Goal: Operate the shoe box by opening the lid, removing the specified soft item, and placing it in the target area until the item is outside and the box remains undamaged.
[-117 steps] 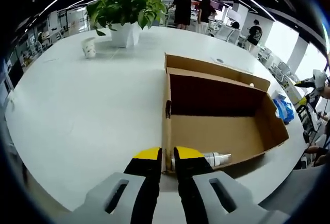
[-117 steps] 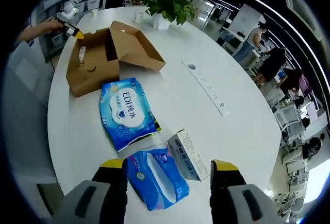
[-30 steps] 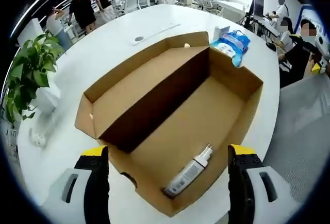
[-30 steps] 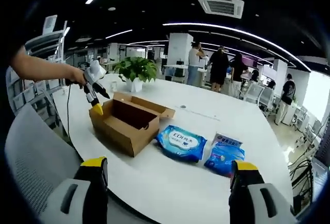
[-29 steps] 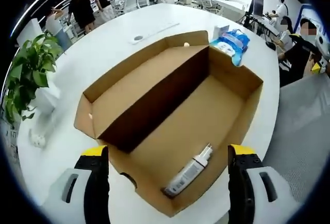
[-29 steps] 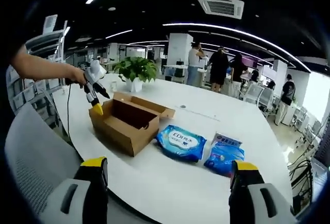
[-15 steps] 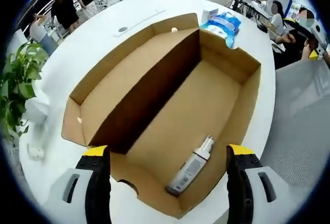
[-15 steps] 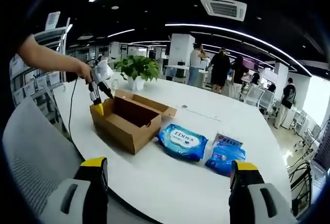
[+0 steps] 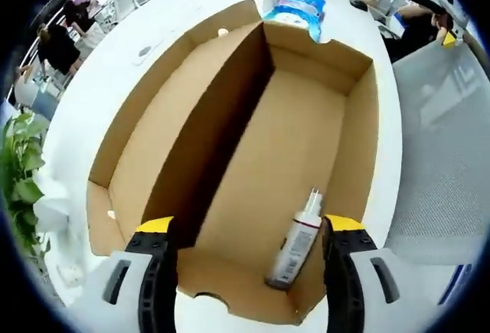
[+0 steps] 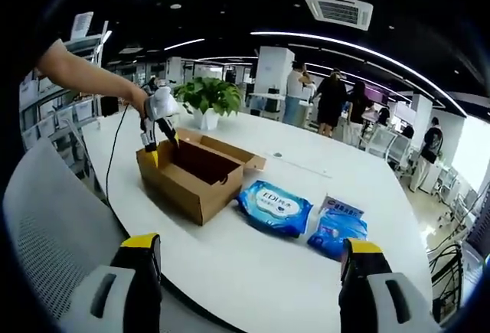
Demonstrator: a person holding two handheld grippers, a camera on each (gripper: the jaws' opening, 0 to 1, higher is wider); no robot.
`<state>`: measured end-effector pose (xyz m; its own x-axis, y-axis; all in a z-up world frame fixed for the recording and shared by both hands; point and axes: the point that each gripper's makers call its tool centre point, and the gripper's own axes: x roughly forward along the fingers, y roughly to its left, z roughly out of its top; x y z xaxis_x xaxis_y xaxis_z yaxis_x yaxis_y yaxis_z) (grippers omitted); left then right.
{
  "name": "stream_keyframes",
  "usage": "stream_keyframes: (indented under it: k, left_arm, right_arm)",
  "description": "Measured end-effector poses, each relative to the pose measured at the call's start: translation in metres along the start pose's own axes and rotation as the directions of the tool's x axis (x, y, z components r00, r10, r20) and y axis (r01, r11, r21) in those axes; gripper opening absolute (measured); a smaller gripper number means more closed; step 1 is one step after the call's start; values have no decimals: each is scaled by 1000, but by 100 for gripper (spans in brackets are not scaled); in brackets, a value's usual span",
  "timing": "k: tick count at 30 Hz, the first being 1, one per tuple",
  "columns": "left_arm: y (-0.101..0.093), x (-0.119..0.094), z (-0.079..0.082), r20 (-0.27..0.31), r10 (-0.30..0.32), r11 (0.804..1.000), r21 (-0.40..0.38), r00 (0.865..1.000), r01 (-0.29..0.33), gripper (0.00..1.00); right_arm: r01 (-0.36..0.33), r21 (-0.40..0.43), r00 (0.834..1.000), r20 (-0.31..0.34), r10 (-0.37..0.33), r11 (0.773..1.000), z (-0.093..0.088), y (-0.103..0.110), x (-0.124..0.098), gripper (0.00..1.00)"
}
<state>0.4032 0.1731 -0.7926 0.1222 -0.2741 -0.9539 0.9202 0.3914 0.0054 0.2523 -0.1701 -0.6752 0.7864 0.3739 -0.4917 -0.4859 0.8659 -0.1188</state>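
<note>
A brown cardboard shoe box (image 9: 295,142) lies open below my left gripper (image 9: 250,226), its lid (image 9: 145,119) folded back flat. A white spray bottle (image 9: 297,239) lies on the box floor near the close end, just inside the right jaw. The left jaws are spread wide with nothing held. In the right gripper view, the box (image 10: 195,174) stands on the white table, and a hand holds the left gripper (image 10: 158,145) over its far-left end. Two blue soft packs (image 10: 276,204) (image 10: 337,233) lie on the table right of the box. My right gripper (image 10: 250,245) stands open, well back from everything.
A small white carton (image 10: 344,209) sits against the further blue pack. A potted plant (image 10: 208,96) stands behind the box. A grey mesh chair (image 10: 46,233) is at the table's near-left edge. Several people stand in the background.
The left gripper has come down closer over the open box, now looking more steeply into it. The right gripper has barely moved.
</note>
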Motion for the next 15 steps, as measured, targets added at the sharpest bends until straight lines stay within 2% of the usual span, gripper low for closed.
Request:
stream_keyframes:
  k: [2, 5, 8, 11, 15]
  left_arm:
    - [-2, 3, -3, -27, -16, 999, 38, 1000, 17, 84]
    - [-1, 8, -6, -71, -23, 994, 102, 997, 30, 83]
    - [-1, 12, -6, -89, -27, 989, 140, 996, 39, 82]
    - [-2, 15, -5, -100, -35, 986, 160, 994, 51, 82]
    - [-2, 24, -10, -135, -44, 978, 197, 990, 70, 81]
  right_arm:
    - [-1, 8, 1000, 5, 1, 1000, 1, 0, 0, 99]
    - [-2, 16, 1000, -2, 2, 1000, -1, -1, 1, 98]
    - [1, 11, 1000, -2, -1, 1000, -2, -1, 1, 97]
    - [13, 47, 1000, 5, -13, 999, -1, -8, -1, 93]
    - [11, 39, 1000, -10, -10, 999, -5, -7, 0, 93]
